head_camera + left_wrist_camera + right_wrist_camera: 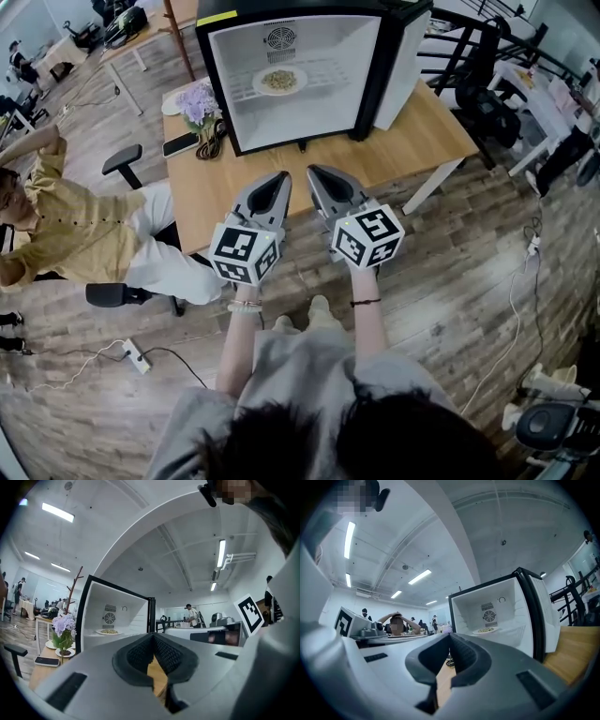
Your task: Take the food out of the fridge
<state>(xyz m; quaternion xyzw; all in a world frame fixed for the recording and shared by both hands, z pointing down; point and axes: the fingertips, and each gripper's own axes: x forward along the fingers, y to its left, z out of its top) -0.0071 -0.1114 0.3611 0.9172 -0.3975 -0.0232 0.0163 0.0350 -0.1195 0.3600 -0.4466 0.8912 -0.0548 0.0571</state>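
Note:
A small black fridge (217,70) stands open on the wooden table (412,141). Inside, a white plate of food (279,81) rests on the wire shelf. The plate also shows in the left gripper view (109,631) and the right gripper view (486,630). My left gripper (281,176) and right gripper (313,172) hover side by side over the table's near edge, pointing at the fridge and well short of it. Each has its jaws together with nothing between them, as the left gripper (153,637) and right gripper (450,637) show in their own views.
The fridge door (405,56) hangs open to the right. Left of the fridge are purple flowers (196,101), a coiled cable (214,141) and a phone (180,143). A person (66,234) sits in a chair at the table's left. A power strip (136,355) lies on the floor.

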